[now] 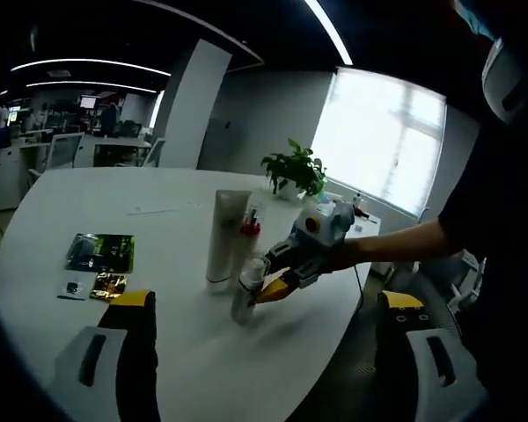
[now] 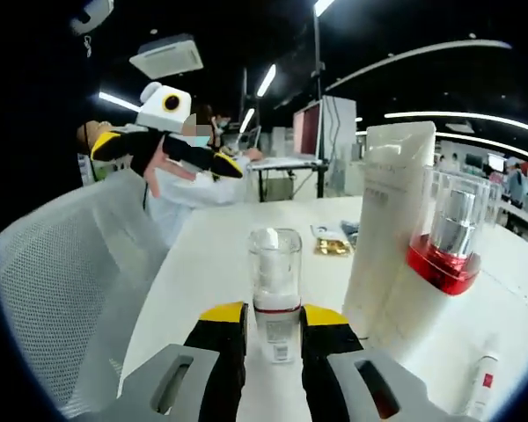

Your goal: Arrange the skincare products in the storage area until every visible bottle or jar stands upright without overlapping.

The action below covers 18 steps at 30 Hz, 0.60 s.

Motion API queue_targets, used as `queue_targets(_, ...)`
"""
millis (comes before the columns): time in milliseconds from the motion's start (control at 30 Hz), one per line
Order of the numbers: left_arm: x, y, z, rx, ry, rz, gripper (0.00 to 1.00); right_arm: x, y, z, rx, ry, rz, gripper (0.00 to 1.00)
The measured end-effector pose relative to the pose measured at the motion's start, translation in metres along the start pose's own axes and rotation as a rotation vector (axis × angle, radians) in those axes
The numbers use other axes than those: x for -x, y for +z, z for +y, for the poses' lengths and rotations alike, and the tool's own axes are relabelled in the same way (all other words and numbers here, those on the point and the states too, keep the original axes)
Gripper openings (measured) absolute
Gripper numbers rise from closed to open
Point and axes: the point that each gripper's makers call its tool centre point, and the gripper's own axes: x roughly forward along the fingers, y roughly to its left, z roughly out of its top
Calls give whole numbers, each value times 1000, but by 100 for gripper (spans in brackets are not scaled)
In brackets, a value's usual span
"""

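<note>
A small clear pump bottle (image 2: 275, 281) stands upright between the jaws of my right gripper (image 2: 275, 315), which is shut on its lower body. In the left gripper view that same right gripper (image 1: 277, 283) comes in from the right, holding the clear bottle (image 1: 247, 294) with its base at the white table (image 1: 79, 198). Just behind stand a tall white tube (image 1: 226, 236) and a red-collared bottle (image 1: 251, 224). In the right gripper view the white tube (image 2: 392, 220) and the red-collared bottle (image 2: 447, 237) stand upright, close right of the held bottle. My left gripper (image 1: 266, 300) is wide open, well back from them.
Flat sachets (image 1: 101, 252) lie on the table's left part. A potted plant (image 1: 295, 171) stands at the far edge. A thin white tube (image 2: 482, 382) lies at lower right. A grey mesh chair (image 2: 62, 281) stands left of the table. The left gripper (image 2: 167, 154) is held open over the chair.
</note>
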Motion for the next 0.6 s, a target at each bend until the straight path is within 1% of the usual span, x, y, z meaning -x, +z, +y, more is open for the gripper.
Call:
queue_targets(100,0,0,0,5,1,5,97,-2,-16,-2,-33,-31,36,17)
queue_targets(167,0,1,0,7,1,7,96,-2,-20,-4,-40,-52,42,15)
queue_targets(333,1,2,0,11,0,17,96,-1,-29,-6,-62,-95,58,14)
queue_targets(467,1,4,0,13,-4,21,96,-1,-37,-8,-64,-99,85,12)
queue_targets(600,-1,4,1,15,-5,22,96,-1,-36,-11,-62,-104,87,11)
